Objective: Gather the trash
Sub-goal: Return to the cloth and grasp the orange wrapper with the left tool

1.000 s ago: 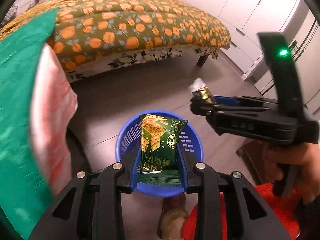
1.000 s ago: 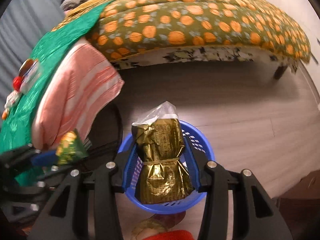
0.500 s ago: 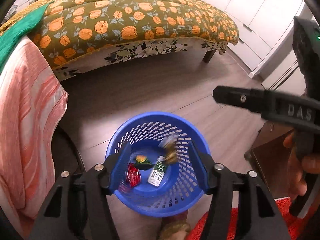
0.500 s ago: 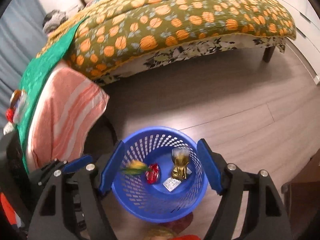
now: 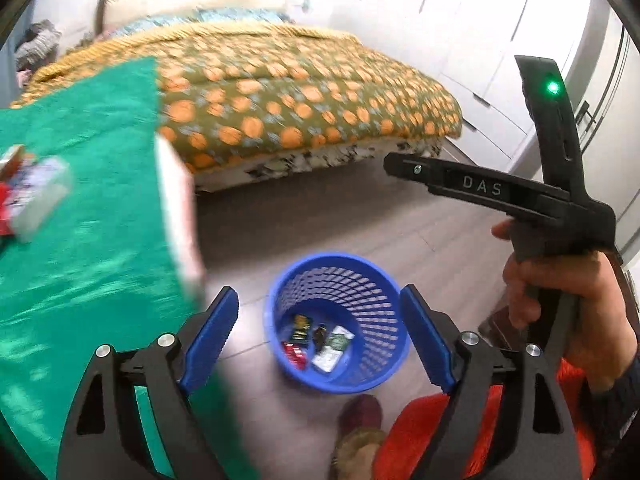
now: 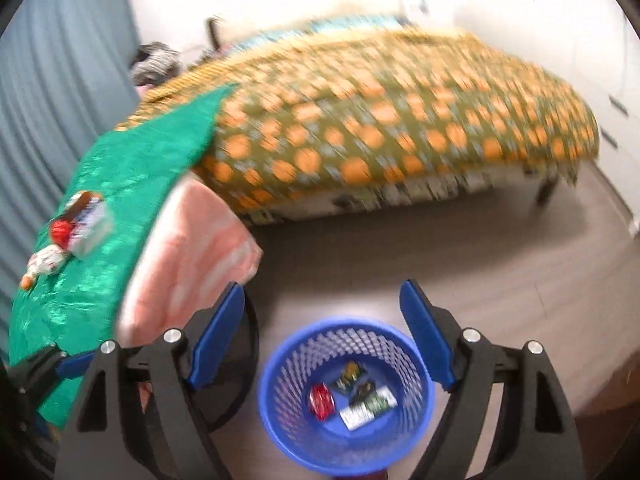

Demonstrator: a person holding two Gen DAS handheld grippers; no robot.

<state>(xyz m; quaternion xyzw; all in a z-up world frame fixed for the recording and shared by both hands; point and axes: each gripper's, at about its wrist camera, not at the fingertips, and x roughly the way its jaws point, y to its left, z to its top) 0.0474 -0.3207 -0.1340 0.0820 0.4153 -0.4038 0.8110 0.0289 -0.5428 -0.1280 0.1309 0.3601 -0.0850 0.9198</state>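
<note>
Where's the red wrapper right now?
In the right wrist view, the red wrapper lies at the bottom of the blue basket, left of the other wrappers.

Both wrappers [image 5: 316, 340] now in basket [image 5: 384, 376]

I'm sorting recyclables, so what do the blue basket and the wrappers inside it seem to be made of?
The blue basket looks like moulded plastic with a slight gloss: uniform colour and a regular grid of holes in its wall. The wrappers look like thin printed film, perhaps foil-lined: the red one glints, and all lie crumpled and flat on the bottom. Blur leaves their exact finish open.
</note>
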